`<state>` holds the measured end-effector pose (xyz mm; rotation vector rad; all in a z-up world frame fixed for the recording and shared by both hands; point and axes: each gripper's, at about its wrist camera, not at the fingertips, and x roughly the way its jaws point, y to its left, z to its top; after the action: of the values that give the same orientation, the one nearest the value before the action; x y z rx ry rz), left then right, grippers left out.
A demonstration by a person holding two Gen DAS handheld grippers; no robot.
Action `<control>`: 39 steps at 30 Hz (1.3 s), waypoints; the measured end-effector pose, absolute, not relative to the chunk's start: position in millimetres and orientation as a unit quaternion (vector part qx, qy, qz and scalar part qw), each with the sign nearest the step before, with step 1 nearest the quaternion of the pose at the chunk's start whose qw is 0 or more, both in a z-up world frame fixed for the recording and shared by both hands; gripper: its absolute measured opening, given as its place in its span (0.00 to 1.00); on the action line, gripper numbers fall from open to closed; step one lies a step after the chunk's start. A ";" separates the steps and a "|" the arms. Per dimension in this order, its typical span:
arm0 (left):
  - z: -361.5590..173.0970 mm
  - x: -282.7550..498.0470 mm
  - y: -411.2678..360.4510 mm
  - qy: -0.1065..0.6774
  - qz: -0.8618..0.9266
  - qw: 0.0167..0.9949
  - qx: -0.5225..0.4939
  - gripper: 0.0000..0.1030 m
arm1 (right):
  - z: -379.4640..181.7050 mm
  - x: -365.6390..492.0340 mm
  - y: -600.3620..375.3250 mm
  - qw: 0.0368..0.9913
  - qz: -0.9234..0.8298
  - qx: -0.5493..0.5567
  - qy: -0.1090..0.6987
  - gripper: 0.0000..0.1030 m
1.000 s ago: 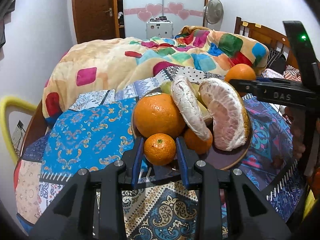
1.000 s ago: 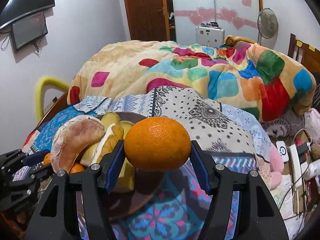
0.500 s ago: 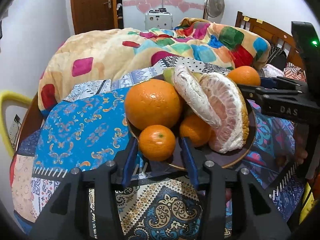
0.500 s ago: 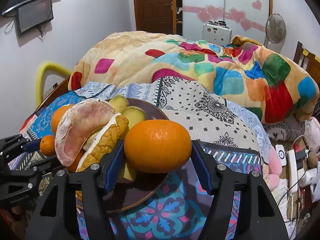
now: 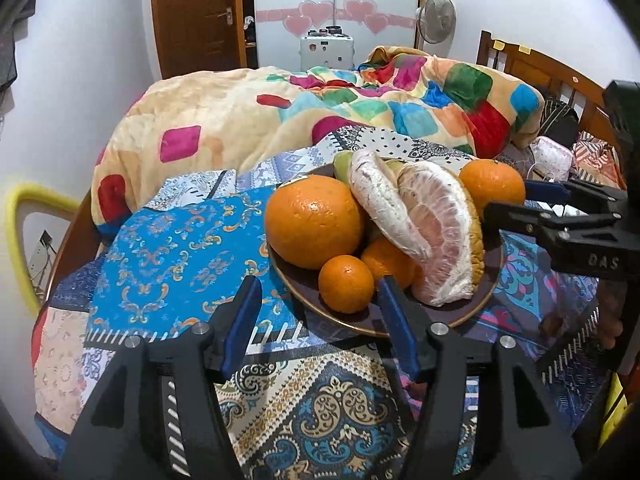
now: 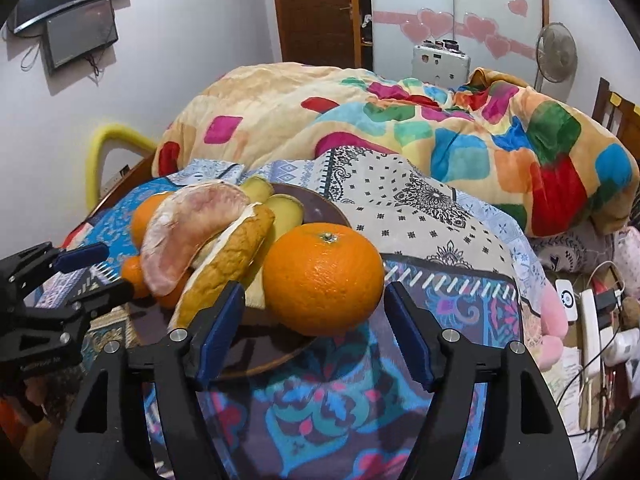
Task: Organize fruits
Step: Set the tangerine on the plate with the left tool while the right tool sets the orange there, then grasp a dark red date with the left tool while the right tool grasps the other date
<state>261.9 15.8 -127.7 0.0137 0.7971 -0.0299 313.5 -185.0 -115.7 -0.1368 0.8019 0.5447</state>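
Observation:
A dark brown plate [image 5: 298,280] on the patchwork bedspread holds a big orange [image 5: 314,220], two pomelo pieces [image 5: 440,236] and small mandarins. My left gripper [image 5: 320,312] is at the plate's near rim. Its jaws are opening, and one small mandarin [image 5: 346,284] rests on the plate between the fingertips with no pad pressing it. My right gripper [image 6: 314,316] is at the plate's other side, jaws opening too. A second big orange [image 6: 322,280] sits on the plate's [image 6: 316,208] edge between its pads, with a gap on each side. In each view the other gripper [image 5: 532,204] [image 6: 94,272] shows from the side.
A heaped colourful blanket [image 5: 320,120] lies behind the plate. The wooden headboard [image 5: 540,68] is at the far right and a yellow hoop [image 5: 16,220] at the left wall. A power strip with cables [image 6: 592,320] and a pink plush [image 6: 556,320] lie to the right.
Both pairs of jaws have widened. The left let go of the small mandarin, which now lies on the plate. The right released the big orange onto the plate's edge and drew back slightly.

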 end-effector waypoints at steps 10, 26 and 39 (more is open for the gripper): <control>-104.9 231.7 11.8 0.373 -0.005 0.928 0.012 0.60 | -101.0 274.9 -205.3 0.893 0.265 -0.067 0.358 0.68; -148.1 210.5 -15.7 0.417 -0.047 0.907 0.025 0.61 | -143.3 230.1 -225.5 0.880 0.264 -0.106 0.381 0.70; -161.5 222.4 -22.5 0.422 -0.080 0.903 0.006 0.49 | -152.6 227.2 -221.3 0.873 0.292 -0.099 0.378 0.19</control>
<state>222.4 -22.5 -161.5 0.0134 0.8732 -0.1655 227.2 -221.3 -152.6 -0.2073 0.7903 0.6103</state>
